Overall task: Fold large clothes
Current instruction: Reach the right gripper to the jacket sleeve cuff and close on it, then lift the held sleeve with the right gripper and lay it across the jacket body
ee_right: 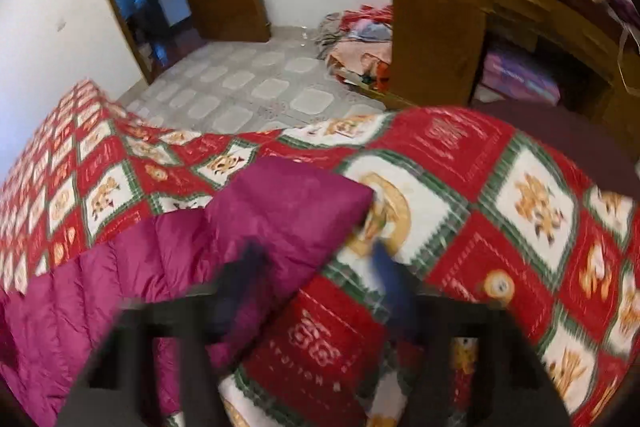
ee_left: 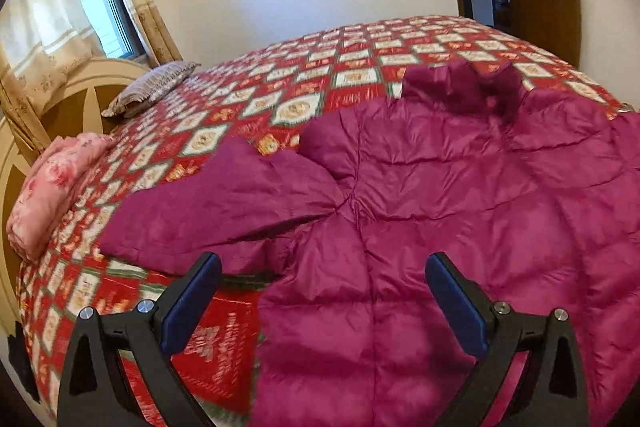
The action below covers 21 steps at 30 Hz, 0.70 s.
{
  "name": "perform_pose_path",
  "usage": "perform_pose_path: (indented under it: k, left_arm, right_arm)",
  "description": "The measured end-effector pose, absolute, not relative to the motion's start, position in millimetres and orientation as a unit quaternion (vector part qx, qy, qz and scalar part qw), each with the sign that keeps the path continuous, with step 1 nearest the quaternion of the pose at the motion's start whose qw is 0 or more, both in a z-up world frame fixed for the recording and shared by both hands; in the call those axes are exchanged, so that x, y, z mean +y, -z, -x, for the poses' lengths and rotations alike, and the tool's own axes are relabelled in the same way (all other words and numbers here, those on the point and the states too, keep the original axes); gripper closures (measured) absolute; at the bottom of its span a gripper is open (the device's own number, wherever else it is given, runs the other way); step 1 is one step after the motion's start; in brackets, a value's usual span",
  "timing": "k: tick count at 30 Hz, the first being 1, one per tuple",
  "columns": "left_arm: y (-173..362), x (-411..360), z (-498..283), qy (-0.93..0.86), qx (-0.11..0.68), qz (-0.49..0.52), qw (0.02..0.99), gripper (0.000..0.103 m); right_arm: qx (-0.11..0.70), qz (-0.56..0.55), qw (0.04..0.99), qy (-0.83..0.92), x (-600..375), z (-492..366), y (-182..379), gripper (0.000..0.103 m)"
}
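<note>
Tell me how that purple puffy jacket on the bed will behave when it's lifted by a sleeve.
The jacket will probably flop and drape: its sleeve lies limp and creased. The quilted puffiness suggests it is light for its bulk. Its shiny fabric looks slippery, so it may slide on the bedspread.

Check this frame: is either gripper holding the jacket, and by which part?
Neither. The left gripper is open above the magenta jacket. The right gripper is blurred; its jaws stand apart near the sleeve cuff, gripping nothing.

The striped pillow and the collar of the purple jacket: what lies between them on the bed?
Only bare red patterned bedspread lies between the striped pillow and the purple jacket collar. The left wrist view shows this.
</note>
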State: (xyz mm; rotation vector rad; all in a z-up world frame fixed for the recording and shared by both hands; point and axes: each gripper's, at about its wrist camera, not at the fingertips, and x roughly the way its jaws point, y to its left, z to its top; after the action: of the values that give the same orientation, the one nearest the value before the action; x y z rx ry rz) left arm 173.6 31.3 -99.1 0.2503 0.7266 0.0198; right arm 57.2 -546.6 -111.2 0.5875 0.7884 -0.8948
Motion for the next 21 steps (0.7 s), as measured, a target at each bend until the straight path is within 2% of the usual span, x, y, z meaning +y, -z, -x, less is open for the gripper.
perform_pose_path:
  k: [3, 8, 14, 18, 19, 20, 21]
  left_arm:
    - [122, 34, -183, -0.011, 0.374, -0.112, 0.921, 0.001]
    - [135, 43, -190, 0.009, 0.407, -0.077, 0.910, 0.001]
    - [142, 54, -194, 0.027, 0.430, -0.021, 0.902, 0.001]
    - [143, 56, -194, 0.034, 0.430, -0.005, 0.902, 0.001]
    - [143, 56, -194, 0.034, 0.430, -0.006, 0.902, 0.001]
    - [143, 56, -194, 0.033, 0.430, -0.007, 0.902, 0.001]
    - [143, 57, -193, 0.034, 0.429, -0.007, 0.903, 0.001]
  right_arm:
    - [0.364, -0.265, 0.790, 0.416, -549, -54, 109, 0.092]
    - [0.310, -0.230, 0.838, 0.387, -519, -43, 70, 0.094]
    - [0.257, -0.116, 0.926, 0.251, -392, -62, -8, 0.094]
    - [0.257, -0.077, 0.948, 0.171, -315, -79, -22, 0.093]
    - [0.259, -0.083, 0.947, 0.171, -308, -82, -18, 0.090]
    - [0.264, -0.087, 0.945, 0.173, -307, -86, -14, 0.069]
    - [0.276, -0.091, 0.939, 0.181, -307, -91, -5, 0.024]
